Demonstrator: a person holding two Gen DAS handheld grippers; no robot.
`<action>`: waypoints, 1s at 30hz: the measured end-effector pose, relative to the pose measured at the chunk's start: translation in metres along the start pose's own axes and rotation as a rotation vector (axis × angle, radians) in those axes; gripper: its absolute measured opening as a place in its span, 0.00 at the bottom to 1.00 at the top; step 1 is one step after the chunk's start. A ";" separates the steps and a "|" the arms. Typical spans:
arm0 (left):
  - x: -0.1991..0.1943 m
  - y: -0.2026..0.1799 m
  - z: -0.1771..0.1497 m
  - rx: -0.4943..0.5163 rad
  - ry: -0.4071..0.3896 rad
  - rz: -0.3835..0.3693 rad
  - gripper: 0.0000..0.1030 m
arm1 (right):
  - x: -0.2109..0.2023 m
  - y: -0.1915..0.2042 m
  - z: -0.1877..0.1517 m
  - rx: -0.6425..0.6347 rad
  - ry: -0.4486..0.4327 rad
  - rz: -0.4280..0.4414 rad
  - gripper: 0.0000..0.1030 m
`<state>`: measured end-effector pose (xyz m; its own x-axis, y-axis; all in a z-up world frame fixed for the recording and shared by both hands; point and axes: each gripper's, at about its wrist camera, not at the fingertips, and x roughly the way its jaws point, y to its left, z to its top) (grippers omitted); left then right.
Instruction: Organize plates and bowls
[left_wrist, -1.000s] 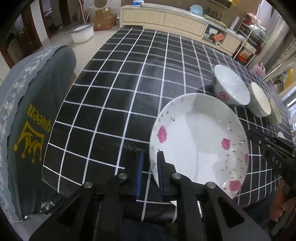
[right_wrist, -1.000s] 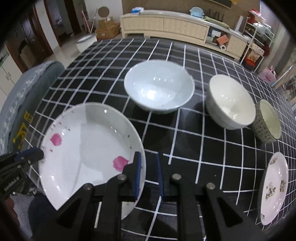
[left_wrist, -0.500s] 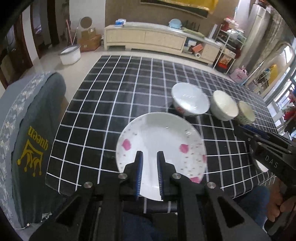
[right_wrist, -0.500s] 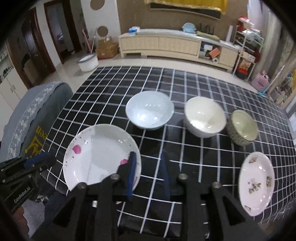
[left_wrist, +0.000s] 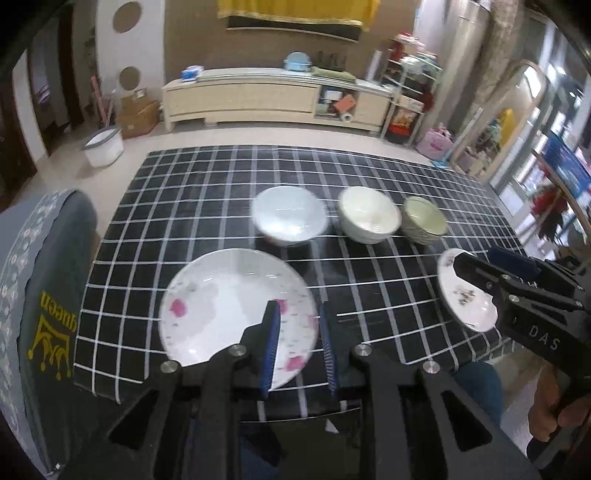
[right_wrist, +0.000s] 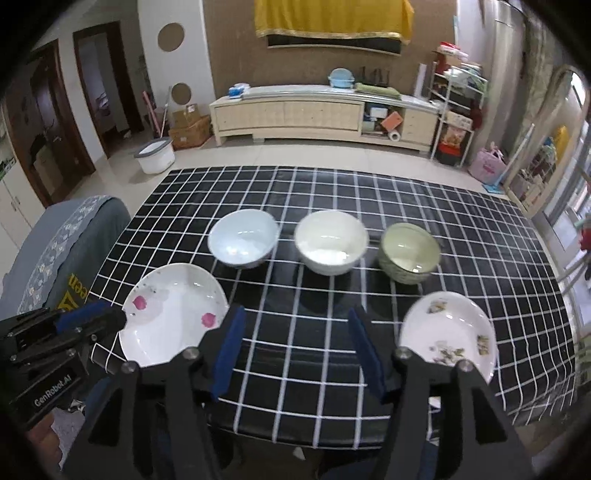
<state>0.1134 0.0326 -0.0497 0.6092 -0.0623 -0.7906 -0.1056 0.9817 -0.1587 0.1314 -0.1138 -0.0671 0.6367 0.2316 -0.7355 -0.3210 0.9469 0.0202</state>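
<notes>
A white plate with pink flowers (left_wrist: 229, 306) (right_wrist: 173, 314) lies flat at the front left of the checked table (right_wrist: 369, 195). Behind it stand a pale blue bowl (right_wrist: 242, 242), a white bowl (right_wrist: 330, 240) and a green bowl (right_wrist: 408, 251) in a row. A small flowered plate (right_wrist: 448, 328) lies front right. My left gripper (left_wrist: 299, 308) hovers above the pink plate's near right rim, its jaws opening a little, nothing pressed between them. My right gripper (right_wrist: 295, 317) hangs over the table's front middle, its jaws opening wide, with nothing between them.
A chair with a grey cover printed "queen" (left_wrist: 44, 295) stands against the table's left side. A hand (left_wrist: 546, 413) holds the right gripper's handle. Far off on the floor are a white bucket (right_wrist: 155, 155) and a long low cabinet (right_wrist: 295, 114).
Both grippers rose and drew back from the table. The pink plate, whose rim sat between their fingers, now lies flat. The right jaws spread wide; the left jaws parted slightly.
</notes>
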 end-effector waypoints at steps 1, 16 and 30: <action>0.000 -0.010 0.002 0.015 -0.003 -0.012 0.20 | -0.005 -0.008 -0.001 0.005 0.000 -0.008 0.63; 0.038 -0.145 0.025 0.174 0.040 -0.120 0.21 | -0.037 -0.117 -0.019 0.048 0.019 -0.091 0.66; 0.119 -0.231 0.032 0.256 0.155 -0.148 0.21 | 0.008 -0.218 -0.043 0.162 0.127 -0.107 0.66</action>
<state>0.2359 -0.1957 -0.0880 0.4744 -0.2147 -0.8537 0.1875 0.9722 -0.1403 0.1759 -0.3276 -0.1063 0.5642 0.1078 -0.8186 -0.1331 0.9903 0.0387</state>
